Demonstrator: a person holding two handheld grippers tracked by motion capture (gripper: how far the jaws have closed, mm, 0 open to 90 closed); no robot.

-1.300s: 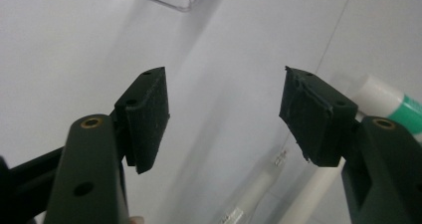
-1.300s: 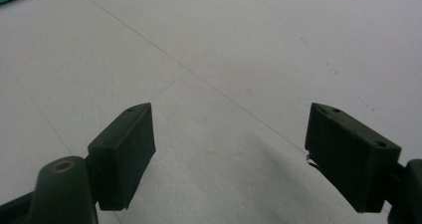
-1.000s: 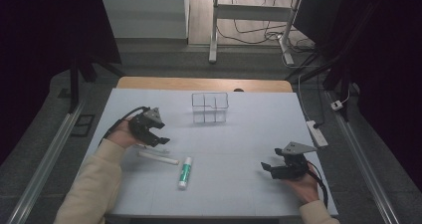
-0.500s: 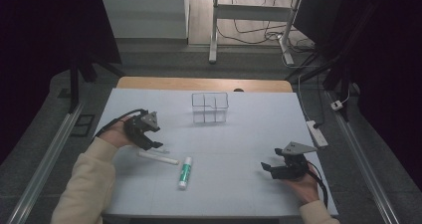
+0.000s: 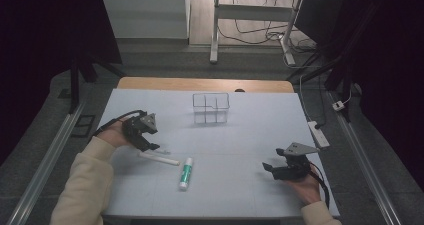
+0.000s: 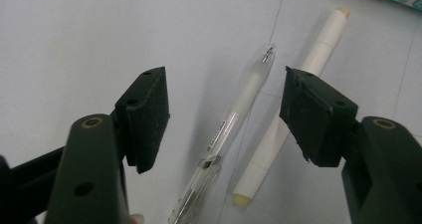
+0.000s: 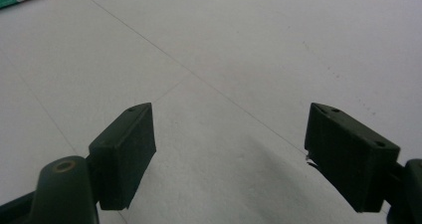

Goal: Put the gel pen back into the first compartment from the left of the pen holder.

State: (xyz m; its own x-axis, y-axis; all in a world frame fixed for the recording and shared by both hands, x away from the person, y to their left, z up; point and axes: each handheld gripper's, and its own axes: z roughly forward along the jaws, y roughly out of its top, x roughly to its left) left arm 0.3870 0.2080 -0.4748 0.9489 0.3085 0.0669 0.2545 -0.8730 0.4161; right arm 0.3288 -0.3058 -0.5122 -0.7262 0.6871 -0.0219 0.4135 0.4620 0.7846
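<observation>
Pens lay at lower left of the high view: a clear pen [image 6: 226, 134] and a white marker [image 5: 159, 158] just beside it, with a green-and-white tube [image 5: 185, 173] near them toward the centre. We held the left gripper [image 5: 148, 146] low over the clear pen, jaws apart with the barrel between them and neither pad touching it; we judged this straddle was meant to line up a grasp across the barrel without catching the marker. Our right gripper [image 5: 267, 166] sat at lower right, well apart from the pens, jaws spread over bare table [image 7: 239, 50], probably parked out of the way. A clear divided organiser [image 5: 211, 107] stood at upper centre, likely the destination.
</observation>
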